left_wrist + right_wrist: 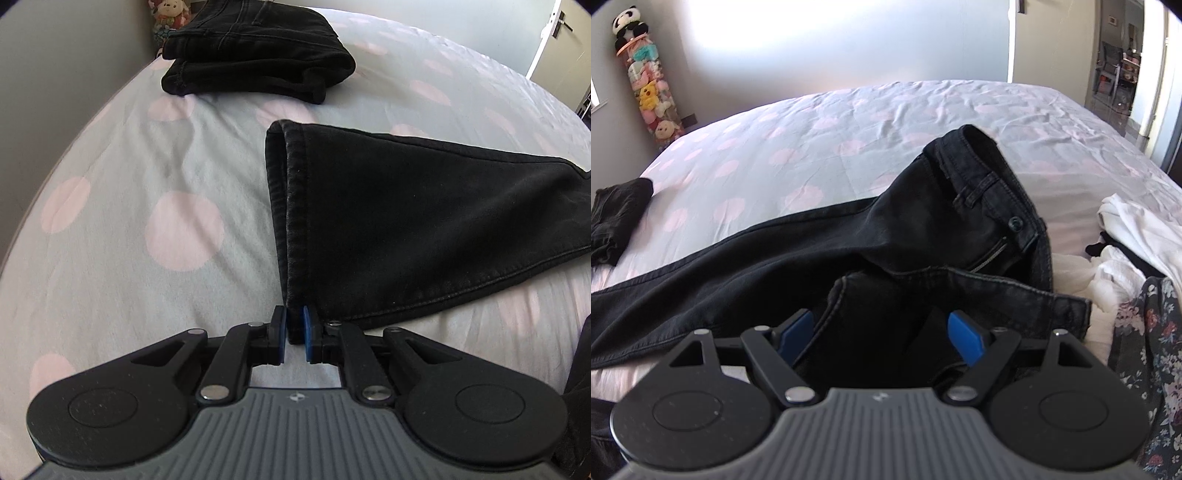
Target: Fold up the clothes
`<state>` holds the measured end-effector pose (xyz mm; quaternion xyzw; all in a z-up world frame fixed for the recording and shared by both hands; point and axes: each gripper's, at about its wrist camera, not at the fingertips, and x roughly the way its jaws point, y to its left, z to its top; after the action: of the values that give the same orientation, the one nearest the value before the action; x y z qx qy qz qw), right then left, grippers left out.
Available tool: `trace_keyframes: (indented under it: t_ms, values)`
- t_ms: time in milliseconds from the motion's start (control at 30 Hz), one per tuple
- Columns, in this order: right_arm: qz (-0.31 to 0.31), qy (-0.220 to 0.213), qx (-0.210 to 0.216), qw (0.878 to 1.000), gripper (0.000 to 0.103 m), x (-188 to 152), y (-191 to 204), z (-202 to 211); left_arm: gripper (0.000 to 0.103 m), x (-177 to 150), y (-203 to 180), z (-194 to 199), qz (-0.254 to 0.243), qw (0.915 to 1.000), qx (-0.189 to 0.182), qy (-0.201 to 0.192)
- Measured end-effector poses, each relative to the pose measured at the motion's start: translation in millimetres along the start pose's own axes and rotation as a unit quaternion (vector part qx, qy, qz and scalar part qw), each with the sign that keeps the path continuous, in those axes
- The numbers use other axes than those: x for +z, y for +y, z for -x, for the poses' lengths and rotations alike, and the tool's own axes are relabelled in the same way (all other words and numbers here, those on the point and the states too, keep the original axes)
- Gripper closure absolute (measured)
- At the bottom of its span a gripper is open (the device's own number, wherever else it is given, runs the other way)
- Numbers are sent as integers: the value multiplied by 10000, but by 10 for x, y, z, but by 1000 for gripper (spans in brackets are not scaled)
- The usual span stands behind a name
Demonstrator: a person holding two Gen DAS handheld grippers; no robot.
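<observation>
A pair of black jeans (406,221) lies stretched across the dotted bed sheet (129,177). In the left wrist view one leg's hem faces me, and my left gripper (294,332) is shut on the near corner of that hem, its blue pads tight on both sides. In the right wrist view the waistband end of the jeans (923,221) is rumpled, with button and zip showing. My right gripper (882,332) hovers just over this fabric with its jaws wide apart, and the pads touch nothing I can see.
A folded black garment (258,48) rests at the bed's far corner, seen too as a dark folded garment (613,218). White clothes (1137,229) and a floral garment (1152,332) are piled at the right. A tube of plush toys (650,85) stands by the wall.
</observation>
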<state>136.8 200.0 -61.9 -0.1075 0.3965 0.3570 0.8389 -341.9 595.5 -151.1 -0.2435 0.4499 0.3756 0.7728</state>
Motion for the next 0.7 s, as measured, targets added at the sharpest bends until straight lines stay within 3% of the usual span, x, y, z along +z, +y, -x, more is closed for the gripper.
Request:
trace_keyframes:
  t_ms: [33, 133, 200, 400, 467, 500, 533, 567, 600, 700]
  values:
    - [62, 1, 21, 10000, 20, -3, 19, 3, 90, 31, -4, 32, -34, 10000, 26, -20]
    - [201, -29, 47, 9998, 20, -1, 51, 12, 69, 141, -18, 172, -170, 9997, 53, -186]
    - [203, -49, 61, 9998, 20, 8, 55, 10, 47, 255, -3, 255, -114, 9992, -32, -379]
    - [215, -81, 44, 9997, 20, 52, 74, -30, 39, 763, -42, 105, 369, 9960, -52, -812]
    - [221, -57, -12, 9997, 20, 58, 59, -48, 40, 906, -33, -53, 642, 9942, -29, -863]
    - [211, -37, -51, 9998, 20, 60, 42, -54, 47, 966, 29, -153, 804, 9933, -55, -823]
    - [198, -20, -95, 9998, 20, 64, 18, -57, 56, 1010, 74, -249, 918, 9928, -92, -760]
    - [188, -10, -155, 9997, 20, 68, -11, -57, 78, 1043, 101, -338, 990, 9925, -109, -708]
    - [187, -12, -243, 9995, 20, 74, -49, -51, 85, 1065, 106, -409, 1022, 9925, -56, -676]
    - [147, -25, -563, 9983, 20, 88, -212, -17, 87, 1107, 35, -570, 715, 9950, 357, -606]
